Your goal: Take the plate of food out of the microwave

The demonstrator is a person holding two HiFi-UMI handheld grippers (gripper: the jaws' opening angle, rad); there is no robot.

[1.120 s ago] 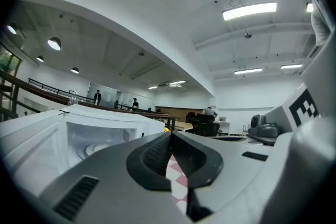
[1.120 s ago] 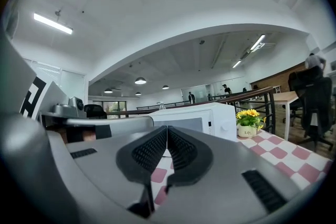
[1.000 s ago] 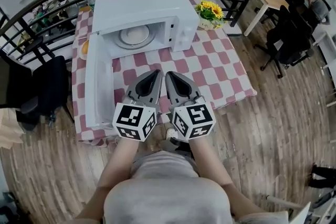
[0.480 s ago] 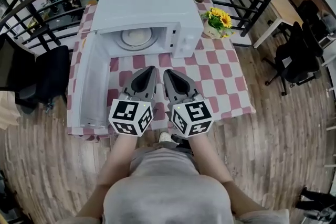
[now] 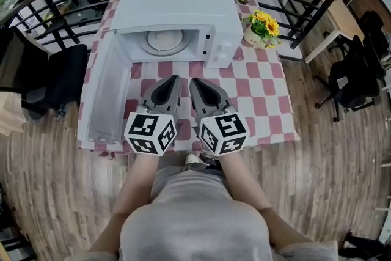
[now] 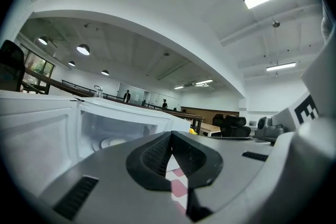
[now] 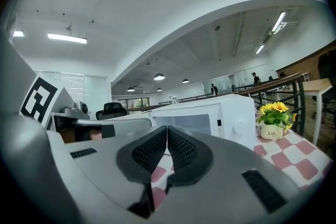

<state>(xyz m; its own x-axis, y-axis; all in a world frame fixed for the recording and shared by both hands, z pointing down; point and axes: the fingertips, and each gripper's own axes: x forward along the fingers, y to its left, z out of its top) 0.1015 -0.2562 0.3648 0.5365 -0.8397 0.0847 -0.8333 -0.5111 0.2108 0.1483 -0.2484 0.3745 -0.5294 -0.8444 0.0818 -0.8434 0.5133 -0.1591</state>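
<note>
Left tongs [image 5: 175, 77] and right tongs [image 5: 193, 80] closed, empty, before open microwave [image 5: 177, 3]; plate [image 5: 164, 40] inside.

Bright overhead light (edges perhaps warped)

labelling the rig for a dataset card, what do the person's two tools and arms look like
Both the left tool and right tool are grey tapered shells with black ribbed pads. Each carries a white cube printed with black square markers. The person wears a grey top; forearms are bare. No cables show.
</note>
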